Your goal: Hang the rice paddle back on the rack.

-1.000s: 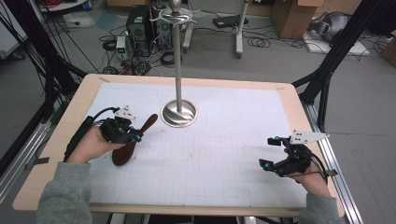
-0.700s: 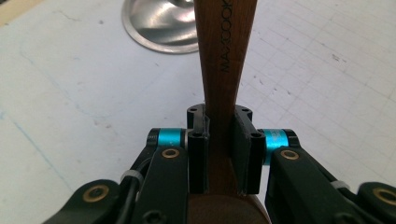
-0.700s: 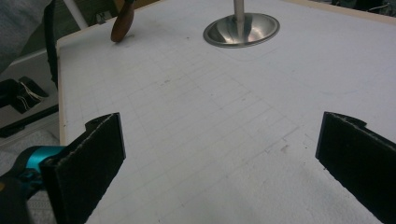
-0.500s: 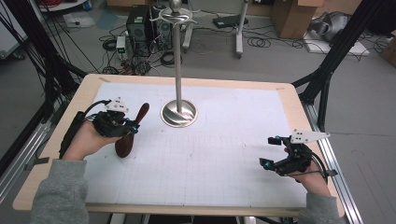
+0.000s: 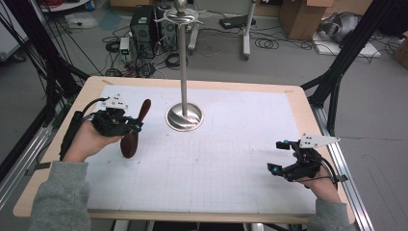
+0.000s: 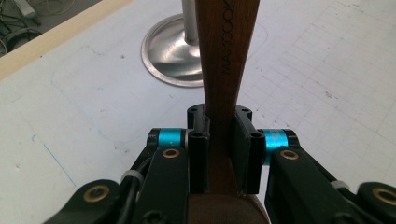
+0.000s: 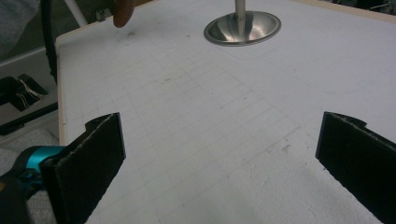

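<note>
The wooden spoon [image 5: 133, 131] is clamped by its handle in the left gripper [image 5: 126, 124], near the left edge of the worktop [image 5: 231, 163]. In the high view it stands tilted: the dark bowl end hangs low toward the white gridded sheet, the slim handle end rises up and toward the far edge. Whether the bowl touches the sheet cannot be told. In the left gripper view the 2 black jaws stand narrow, pressed flat on both sides of the spoon's brown handle [image 6: 226, 70], which carries stamped lettering and runs straight away from the camera.

Just beyond the handle stands the metal stand [image 5: 184, 115], its round polished base resting on the sheet toward the middle of the far edge, its thin post rising to a hooked top. The spoon and the base are near each other but apart.

The person's left hand [image 5: 86, 142], in a grey sleeve, carries the gripper from the near left.

Well apart, by the right edge toward the near right corner, the right gripper [image 5: 284, 166] sits low over the sheet in the person's right hand. In the right gripper view its 2 jaws stand wide, with bare gridded sheet between them and the stand's base [image 7: 243, 28] farther off.
</note>
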Demonstrator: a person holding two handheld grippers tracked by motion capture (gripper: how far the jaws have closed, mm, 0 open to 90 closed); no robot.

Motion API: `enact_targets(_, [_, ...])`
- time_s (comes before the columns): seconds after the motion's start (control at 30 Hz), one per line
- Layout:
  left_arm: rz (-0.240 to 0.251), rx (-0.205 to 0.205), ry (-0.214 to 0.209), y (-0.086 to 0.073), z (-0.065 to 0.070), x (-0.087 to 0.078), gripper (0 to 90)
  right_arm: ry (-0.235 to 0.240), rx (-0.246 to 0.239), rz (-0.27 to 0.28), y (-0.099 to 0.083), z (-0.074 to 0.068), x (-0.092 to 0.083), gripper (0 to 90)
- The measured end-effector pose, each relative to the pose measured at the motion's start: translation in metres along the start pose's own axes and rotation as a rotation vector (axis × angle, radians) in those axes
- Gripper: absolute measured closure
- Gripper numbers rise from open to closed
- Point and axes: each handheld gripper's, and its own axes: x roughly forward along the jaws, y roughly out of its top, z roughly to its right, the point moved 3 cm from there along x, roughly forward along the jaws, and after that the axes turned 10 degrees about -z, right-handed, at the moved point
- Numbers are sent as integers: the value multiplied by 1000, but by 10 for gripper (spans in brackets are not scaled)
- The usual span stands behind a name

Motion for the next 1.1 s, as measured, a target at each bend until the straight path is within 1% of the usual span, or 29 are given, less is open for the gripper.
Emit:
enact_targets(0.03, [1, -2, 2, 1, 0, 0, 776, -1, -1, 0, 0, 0, 0, 0])
enact_targets(0.13, [14, -4, -14, 4, -2, 0, 776, -1, -2, 1, 0, 1, 0, 0])
enact_targets(0.2, [17, -4, -16, 7, -4, 0, 776, 1, 9, -1, -1, 1, -1, 0])
enact_targets(0.27, [26, -12, -20, 9, -6, -1, 776, 0, 8, 2, -1, 2, -2, 0])
enact_targets(0.43, [54, -7, -37, 15, -10, -7, 776, 0, 10, 5, -1, 4, -3, 0])
enact_targets(0.57, [79, -9, -51, 20, -11, -12, 776, 1, 17, 11, -2, 5, -4, 0])
enact_targets(0.6, [79, -12, -50, 21, -12, -13, 776, 0, 17, 12, -2, 6, -5, 0])
enact_targets(0.67, [102, -21, -50, 25, -13, -14, 776, -4, 19, 16, -2, 6, -5, 0])
enact_targets(0.7, [114, -28, -60, 26, -13, -14, 776, -5, 19, 18, -2, 6, -5, 0])
enact_targets(0.73, [124, -23, -68, 27, -13, -13, 776, -4, 19, 17, -2, 6, -5, 0])
enact_targets(0.8, [139, -28, -85, 30, -12, -12, 776, 1, 16, 19, -2, 6, -5, 0])
enact_targets(0.83, [137, -29, -120, 31, -11, -11, 776, 3, 17, 21, -2, 6, -5, 0])
enact_targets(0.87, [140, -26, -143, 32, -10, -9, 776, 2, 15, 25, -2, 7, -6, 0])
enact_targets(0.97, [124, -14, -131, 37, -10, -7, 775, 10, 16, 27, -3, 9, -7, 0])
enact_targets(1.03, [131, -10, -135, 43, -10, -8, 776, 8, 26, 21, -3, 10, -8, 0])
enact_targets(1.1, [145, 0, -133, 50, -10, -12, 776, 9, 25, 25, -4, 11, -9, 0])
